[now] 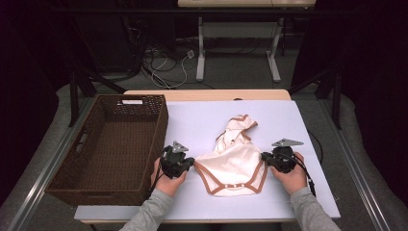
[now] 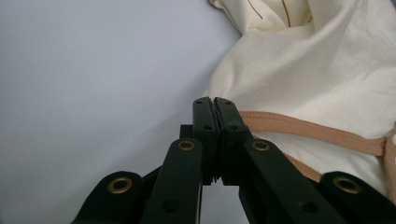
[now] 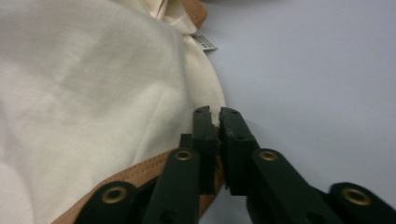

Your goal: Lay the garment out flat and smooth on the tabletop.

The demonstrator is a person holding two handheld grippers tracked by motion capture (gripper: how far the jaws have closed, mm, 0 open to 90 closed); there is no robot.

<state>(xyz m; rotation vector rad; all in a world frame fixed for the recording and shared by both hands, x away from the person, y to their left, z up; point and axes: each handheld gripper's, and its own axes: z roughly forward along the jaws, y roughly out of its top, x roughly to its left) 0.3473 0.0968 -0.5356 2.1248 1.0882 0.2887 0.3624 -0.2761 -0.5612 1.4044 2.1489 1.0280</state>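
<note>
- Where the table (image 1: 202,202) fills the middle of the high view, we hold a black gripper in each hand, one at each side of a cream bodysuit (image 1: 235,161).
- The bodysuit lies flat on the pale table top, near its front edge, with tan trim along its edges and its crumpled upper part pointing away from us.
- Our left gripper (image 1: 191,162) meets the bodysuit's left corner, where the trim (image 2: 299,128) runs to the tip.
- In the left gripper view its jaws are pressed together, and the trim runs right up to their tip, so they look clamped on that corner.
- Our right gripper (image 1: 264,157) meets the bodysuit's right corner.
- In the right gripper view its jaws stand almost together with a thin slit between the tips, and the trimmed edge passes in between them lower down, so they pinch the cloth there.
- A small label (image 3: 204,42) pokes out from the bodysuit's edge beyond the right gripper's jaws.
- A dark woven basket (image 1: 77,163) stands on the table's left side, just beside our left hand (image 1: 166,185) and apart from the bodysuit.
- Our right hand (image 1: 292,178) rests on the table, near the right edge.
- Both sleeves (image 1: 149,214) are grey.
</note>
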